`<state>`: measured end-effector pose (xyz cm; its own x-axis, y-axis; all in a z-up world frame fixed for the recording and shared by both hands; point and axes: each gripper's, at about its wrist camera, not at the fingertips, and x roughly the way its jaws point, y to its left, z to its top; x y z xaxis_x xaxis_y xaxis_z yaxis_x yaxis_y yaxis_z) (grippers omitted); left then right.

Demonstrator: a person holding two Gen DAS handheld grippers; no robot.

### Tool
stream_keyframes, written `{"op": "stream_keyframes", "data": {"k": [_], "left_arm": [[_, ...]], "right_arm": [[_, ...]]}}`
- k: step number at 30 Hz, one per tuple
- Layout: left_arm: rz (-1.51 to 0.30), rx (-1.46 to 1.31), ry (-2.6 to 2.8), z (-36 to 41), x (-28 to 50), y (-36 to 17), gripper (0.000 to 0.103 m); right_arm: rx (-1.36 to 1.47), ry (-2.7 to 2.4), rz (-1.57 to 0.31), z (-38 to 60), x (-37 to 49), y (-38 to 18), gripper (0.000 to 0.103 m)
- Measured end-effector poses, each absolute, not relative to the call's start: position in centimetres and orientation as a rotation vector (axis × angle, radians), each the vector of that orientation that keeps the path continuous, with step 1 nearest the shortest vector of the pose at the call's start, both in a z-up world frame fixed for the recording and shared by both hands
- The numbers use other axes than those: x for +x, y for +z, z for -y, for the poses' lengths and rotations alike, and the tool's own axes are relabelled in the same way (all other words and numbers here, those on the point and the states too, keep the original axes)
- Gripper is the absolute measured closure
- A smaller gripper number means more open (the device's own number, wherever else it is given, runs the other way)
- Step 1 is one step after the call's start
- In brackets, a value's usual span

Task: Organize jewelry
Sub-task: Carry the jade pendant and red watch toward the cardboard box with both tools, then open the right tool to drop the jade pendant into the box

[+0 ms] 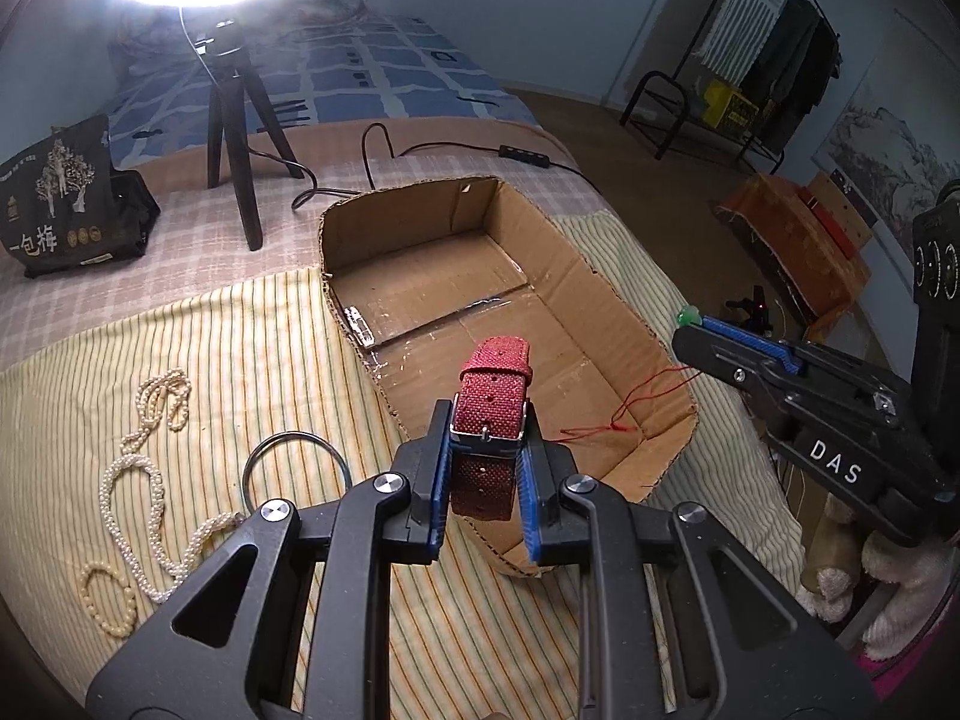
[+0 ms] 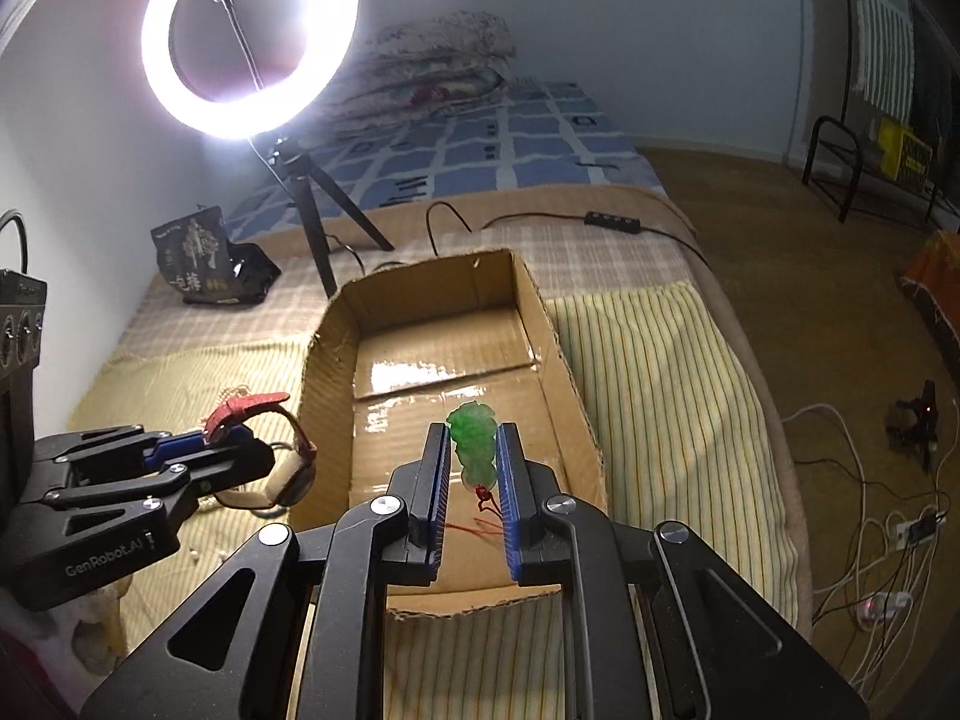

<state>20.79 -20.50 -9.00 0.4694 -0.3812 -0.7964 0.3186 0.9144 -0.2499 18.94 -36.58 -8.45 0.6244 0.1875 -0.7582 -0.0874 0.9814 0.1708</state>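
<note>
My left gripper (image 1: 485, 420) is shut on a red woven watch strap (image 1: 493, 396) with a metal buckle, held above the near left wall of an open cardboard box (image 1: 600, 276). The watch (image 2: 288, 468) hangs from it in the right wrist view. My right gripper (image 2: 473, 438) is shut on a green jade pendant (image 2: 474, 441) with a red cord (image 1: 636, 402) trailing down into the box (image 2: 570, 372). That gripper also shows at the right of the left wrist view (image 1: 696, 324). Pearl necklaces (image 1: 138, 468) and a metal bangle (image 1: 297, 468) lie on the striped cloth left of the box.
A small metal clasp (image 1: 358, 324) lies inside the box by its left wall. A ring light on a tripod (image 1: 231, 120) and a black snack bag (image 1: 60, 204) stand behind the box. A cable with a switch (image 1: 516, 151) crosses the bed. The bed edge drops off on the right.
</note>
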Motion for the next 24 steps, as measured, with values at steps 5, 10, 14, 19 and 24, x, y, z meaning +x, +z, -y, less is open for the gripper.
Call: {"op": "stream_keyframes", "data": {"k": [5,10,14,19,24], "left_arm": [[-0.976,-0.059,-0.419,20.7,20.6,-8.9,0.085],[-0.945,-0.040,-0.398,20.7,20.5,-8.6,0.063],[-0.928,-0.040,-0.385,20.4,20.5,-8.2,0.060],[-0.919,-0.042,-0.381,20.0,20.4,-8.0,0.048],[-0.901,-0.042,-0.381,19.6,19.9,-7.3,0.044]], "right_arm": [[0.111,0.165,-0.893,36.4,18.9,-8.8,0.089],[0.099,0.147,-0.893,36.3,18.9,-8.7,0.067],[0.098,0.120,-0.871,36.5,18.7,-8.5,0.055],[0.094,0.087,-0.863,36.5,18.8,-8.2,0.043],[0.079,0.076,-0.855,36.1,18.6,-7.7,0.040]]}}
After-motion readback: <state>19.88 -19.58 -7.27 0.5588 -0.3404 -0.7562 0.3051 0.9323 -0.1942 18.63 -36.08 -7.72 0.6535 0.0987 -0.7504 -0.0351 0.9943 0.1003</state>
